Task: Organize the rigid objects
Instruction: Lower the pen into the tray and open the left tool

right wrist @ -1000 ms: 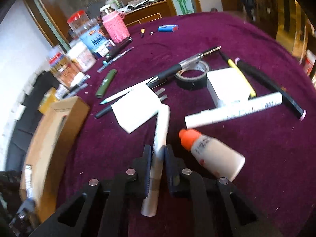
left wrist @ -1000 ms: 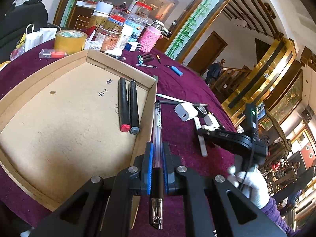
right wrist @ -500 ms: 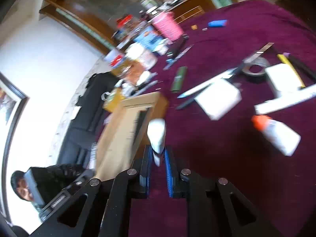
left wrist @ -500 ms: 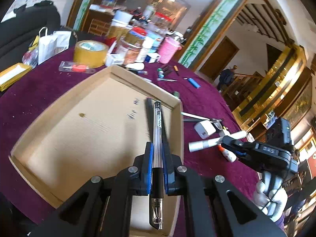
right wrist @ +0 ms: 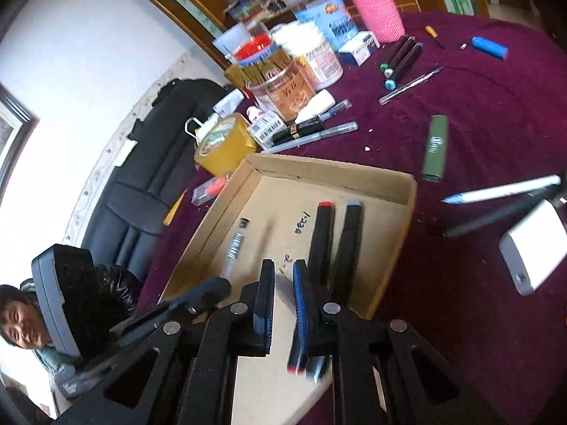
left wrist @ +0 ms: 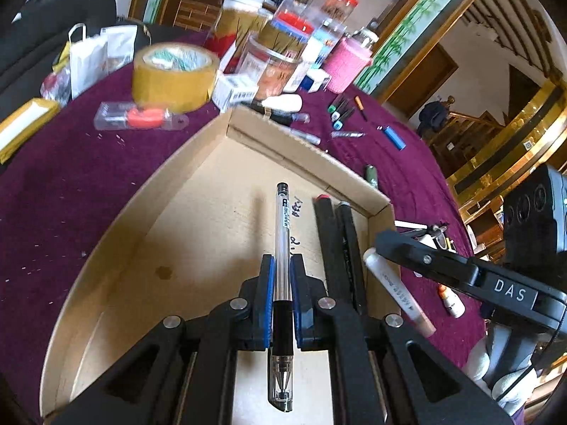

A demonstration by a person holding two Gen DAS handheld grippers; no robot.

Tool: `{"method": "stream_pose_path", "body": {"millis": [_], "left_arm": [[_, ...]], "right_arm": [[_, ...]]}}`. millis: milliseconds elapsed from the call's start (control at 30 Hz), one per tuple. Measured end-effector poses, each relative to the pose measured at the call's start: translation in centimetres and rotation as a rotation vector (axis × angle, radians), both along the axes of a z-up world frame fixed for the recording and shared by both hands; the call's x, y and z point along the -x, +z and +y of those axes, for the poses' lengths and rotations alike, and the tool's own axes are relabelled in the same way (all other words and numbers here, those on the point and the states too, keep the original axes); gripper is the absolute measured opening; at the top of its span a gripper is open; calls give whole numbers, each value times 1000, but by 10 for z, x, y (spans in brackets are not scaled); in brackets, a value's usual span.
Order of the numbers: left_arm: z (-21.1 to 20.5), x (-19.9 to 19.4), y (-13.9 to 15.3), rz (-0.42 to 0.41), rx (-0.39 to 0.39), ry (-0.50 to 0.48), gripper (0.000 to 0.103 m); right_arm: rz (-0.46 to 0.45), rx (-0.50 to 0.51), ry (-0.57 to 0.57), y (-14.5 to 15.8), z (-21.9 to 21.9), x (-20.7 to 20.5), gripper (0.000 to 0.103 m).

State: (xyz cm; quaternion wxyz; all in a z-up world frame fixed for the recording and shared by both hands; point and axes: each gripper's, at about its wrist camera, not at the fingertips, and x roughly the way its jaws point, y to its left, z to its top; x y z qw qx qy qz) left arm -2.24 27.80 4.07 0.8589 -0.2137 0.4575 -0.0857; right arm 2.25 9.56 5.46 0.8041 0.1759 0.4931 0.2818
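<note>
My left gripper (left wrist: 281, 265) is shut on a clear gel pen (left wrist: 282, 233) and holds it over the cardboard tray (left wrist: 117, 233). Two black markers (left wrist: 336, 233) lie side by side in the tray by its right wall. In the left wrist view my right gripper (left wrist: 372, 248) holds a white marker (left wrist: 397, 290) over the tray's right edge. In the right wrist view my right gripper (right wrist: 283, 272) hangs over the tray (right wrist: 354, 173) beside the two black markers (right wrist: 333, 244); the white marker is hidden between the pads there. The gel pen (right wrist: 235, 244) shows to the left.
Jars, a pink cup (right wrist: 375, 7), a yellow tape roll (left wrist: 173, 74) and small boxes crowd the far side of the purple table. A green tube (right wrist: 436, 147), blue lighter (right wrist: 489, 46), white charger (right wrist: 531, 248), loose pens and a glue bottle (left wrist: 452, 301) lie right of the tray.
Both grippers have moved over the tray. The left carried the gel pen deeper over it. The right swung in from the table with the white marker, up to the tray's right side.
</note>
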Motion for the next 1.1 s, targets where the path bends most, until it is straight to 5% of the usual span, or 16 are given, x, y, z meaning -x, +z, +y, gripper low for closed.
{"method": "stream_pose_path", "body": {"millis": [67, 100, 133, 200, 467, 633, 900, 1100], "left_arm": [[-1, -3, 0, 1, 0, -2, 11], [0, -4, 0, 3, 5, 2, 25], [2, -6, -1, 10, 25, 8, 49], [6, -10, -3, 14, 58, 26, 70], [22, 9, 4, -14, 118, 68, 70], [34, 49, 25, -99, 128, 88, 71], [28, 107, 30, -156, 73, 144, 73], [12, 133, 30, -193, -6, 187, 73]], "right_arm": [[0, 15, 14, 1, -2, -2, 13], [-15, 38, 21, 3, -4, 1, 13], [-39, 85, 38, 6, -5, 5, 14], [-79, 174, 61, 9, -7, 12, 22], [-135, 216, 129, 12, -34, 44, 55], [-129, 240, 129, 7, -59, 67, 57], [124, -63, 3, -23, -111, 86, 57], [167, -3, -70, -43, -91, 95, 57]]}}
